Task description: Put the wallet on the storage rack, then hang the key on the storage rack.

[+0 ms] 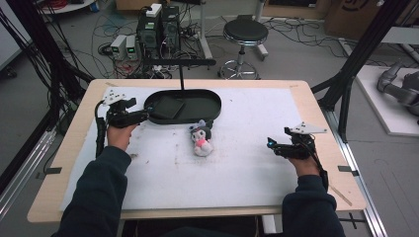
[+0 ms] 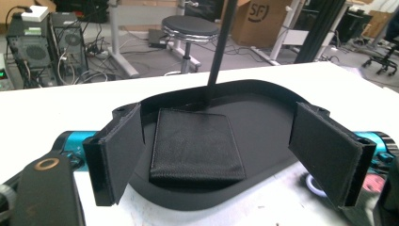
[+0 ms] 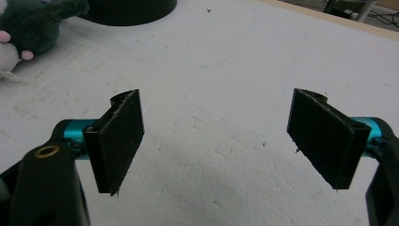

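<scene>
A black oval tray (image 1: 207,111) lies at the back of the white table cover, with a flat black square pad (image 1: 168,106) in its left half. My left gripper (image 1: 144,115) sits at the tray's left rim, open, its jaws wide apart on either side of the pad (image 2: 195,146) and the tray rim (image 2: 263,89). A small plush toy (image 1: 201,138) with dark ears and a pink patch lies in front of the tray. My right gripper (image 1: 271,144) rests low at the right side of the table, open over bare cover, with the plush toy (image 3: 28,23) far off its jaws.
A thin black post (image 1: 181,74) rises from the tray's back edge. The wooden table edge (image 1: 316,106) frames the white cover (image 1: 247,168). Behind the table stand a round stool (image 1: 245,34) and computer cases (image 1: 158,27) among cables.
</scene>
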A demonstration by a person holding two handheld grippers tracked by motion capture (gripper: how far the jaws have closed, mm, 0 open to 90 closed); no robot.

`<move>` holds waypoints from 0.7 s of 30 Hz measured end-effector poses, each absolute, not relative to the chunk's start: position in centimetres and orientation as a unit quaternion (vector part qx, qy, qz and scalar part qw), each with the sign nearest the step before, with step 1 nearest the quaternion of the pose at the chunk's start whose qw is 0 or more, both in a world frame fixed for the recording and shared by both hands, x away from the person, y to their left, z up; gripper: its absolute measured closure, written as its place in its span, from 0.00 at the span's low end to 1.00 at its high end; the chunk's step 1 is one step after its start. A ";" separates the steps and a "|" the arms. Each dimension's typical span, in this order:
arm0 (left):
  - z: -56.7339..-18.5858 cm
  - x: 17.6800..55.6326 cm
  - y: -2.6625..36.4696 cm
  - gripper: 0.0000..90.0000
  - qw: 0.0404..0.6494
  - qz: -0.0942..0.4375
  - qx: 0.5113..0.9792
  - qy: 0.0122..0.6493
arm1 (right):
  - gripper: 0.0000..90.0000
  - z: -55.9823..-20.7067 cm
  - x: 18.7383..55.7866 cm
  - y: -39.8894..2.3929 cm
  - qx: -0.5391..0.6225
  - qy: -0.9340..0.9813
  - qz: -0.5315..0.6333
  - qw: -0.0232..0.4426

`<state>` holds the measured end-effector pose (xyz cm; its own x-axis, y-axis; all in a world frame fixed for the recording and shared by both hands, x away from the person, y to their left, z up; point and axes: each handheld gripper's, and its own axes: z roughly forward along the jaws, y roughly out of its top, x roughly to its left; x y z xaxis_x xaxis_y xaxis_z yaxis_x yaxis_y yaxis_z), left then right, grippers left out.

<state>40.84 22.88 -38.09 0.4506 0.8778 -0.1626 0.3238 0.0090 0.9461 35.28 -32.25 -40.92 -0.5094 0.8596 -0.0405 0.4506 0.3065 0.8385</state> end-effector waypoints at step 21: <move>-40.6 35.6 24.5 0.21 0.528 0.264 0.676 0.442 | 0.22 -40.7 35.1 -29.9 0.409 0.776 0.417 0.237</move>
